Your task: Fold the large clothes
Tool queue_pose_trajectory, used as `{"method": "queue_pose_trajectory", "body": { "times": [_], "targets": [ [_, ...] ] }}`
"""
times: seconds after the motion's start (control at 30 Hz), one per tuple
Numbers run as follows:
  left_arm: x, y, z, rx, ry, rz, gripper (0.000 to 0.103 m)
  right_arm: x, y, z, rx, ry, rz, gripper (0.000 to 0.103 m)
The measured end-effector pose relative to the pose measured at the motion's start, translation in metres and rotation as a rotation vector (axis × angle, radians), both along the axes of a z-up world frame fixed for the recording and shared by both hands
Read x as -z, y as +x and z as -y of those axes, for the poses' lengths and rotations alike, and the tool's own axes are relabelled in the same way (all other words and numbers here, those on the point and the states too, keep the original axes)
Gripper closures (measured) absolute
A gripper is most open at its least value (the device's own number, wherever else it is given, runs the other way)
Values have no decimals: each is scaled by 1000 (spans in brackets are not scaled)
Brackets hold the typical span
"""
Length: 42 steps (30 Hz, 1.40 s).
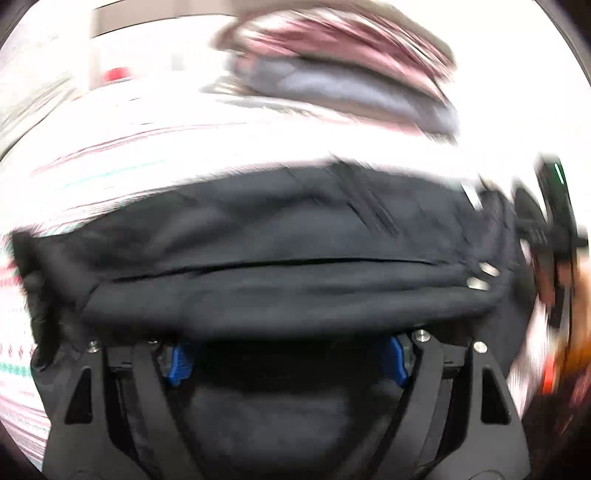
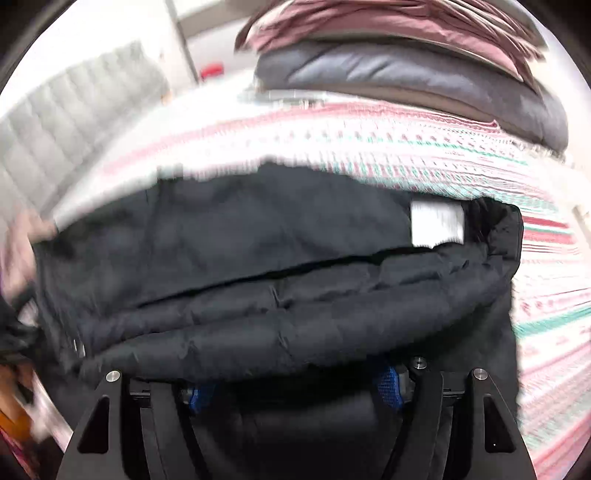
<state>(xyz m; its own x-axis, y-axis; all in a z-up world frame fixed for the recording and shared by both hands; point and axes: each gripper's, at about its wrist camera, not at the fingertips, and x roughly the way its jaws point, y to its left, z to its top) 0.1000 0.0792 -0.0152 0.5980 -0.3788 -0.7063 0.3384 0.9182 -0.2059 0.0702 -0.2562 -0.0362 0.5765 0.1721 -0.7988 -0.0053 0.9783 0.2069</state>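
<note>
A black padded jacket (image 1: 280,236) fills the lower half of both views, bunched in thick folds; it also shows in the right wrist view (image 2: 258,258) with a white label (image 2: 437,223) on its lining and metal snaps (image 1: 484,277) at one edge. My left gripper (image 1: 288,354) has its blue pads (image 1: 179,363) wide apart with jacket fabric draped over and between them. My right gripper (image 2: 295,387) stands the same way, blue pads (image 2: 388,387) apart under a jacket fold. Fingertips are hidden by cloth. Both views are motion-blurred.
The jacket lies on a bed cover (image 2: 424,147) with pink, red and green patterned stripes. A stack of folded clothes, grey (image 2: 406,74) under maroon (image 2: 369,26), sits at the back. The other gripper (image 1: 554,229) shows at the left view's right edge.
</note>
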Motion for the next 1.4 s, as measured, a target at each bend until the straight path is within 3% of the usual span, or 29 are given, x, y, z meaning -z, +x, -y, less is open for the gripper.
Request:
{"method": "queue_pose_trajectory", "body": {
  "times": [0.1, 0.2, 0.33, 0.47, 0.6, 0.67, 0.7, 0.77, 0.8, 0.83, 0.87, 1.0, 1.13, 1.23, 1.4],
  "targets": [
    [10, 20, -37, -233, -81, -24, 23, 5, 13, 28, 131, 167, 98, 32],
    [10, 22, -72, -372, -140, -23, 23, 14, 14, 55, 264, 258, 133, 32],
    [1, 9, -98, -452, -56, -21, 23, 3, 1, 82, 365, 241, 161, 32],
    [10, -2, -105, -424, -23, -71, 23, -12, -16, 107, 431, 159, 161, 32],
    [18, -8, -114, -387, -87, -120, 26, -2, -27, 139, 521, 132, 38, 32],
    [22, -6, -120, -379, -131, -136, 52, 9, -35, 146, 512, 157, -30, 32],
    [25, -5, -121, -381, -145, -154, 60, 12, -37, 144, 498, 169, -44, 33],
    [27, -3, -120, -401, -142, -162, 97, 14, -41, 138, 456, 185, -46, 52],
    [26, -4, -121, -421, -164, -157, 97, 12, -42, 132, 436, 165, -37, 75],
    [22, -4, -123, -435, -190, -148, 99, 7, -43, 125, 421, 129, -23, 87],
    [16, -6, -124, -443, -213, -130, 100, 1, -45, 119, 405, 99, 1, 90],
    [-27, -6, -123, -405, -309, 76, 100, -27, -47, 100, 393, -29, 151, 94],
    [-38, 5, -117, -418, -276, 176, 100, -47, -36, 97, 400, -40, 330, 95],
    [-15, 31, -121, -457, -253, 150, 100, -36, -14, 98, 444, -58, 342, 94],
    [46, 67, -118, -519, -144, -25, 97, 18, 21, 107, 456, -85, 196, 90]
  ]
}}
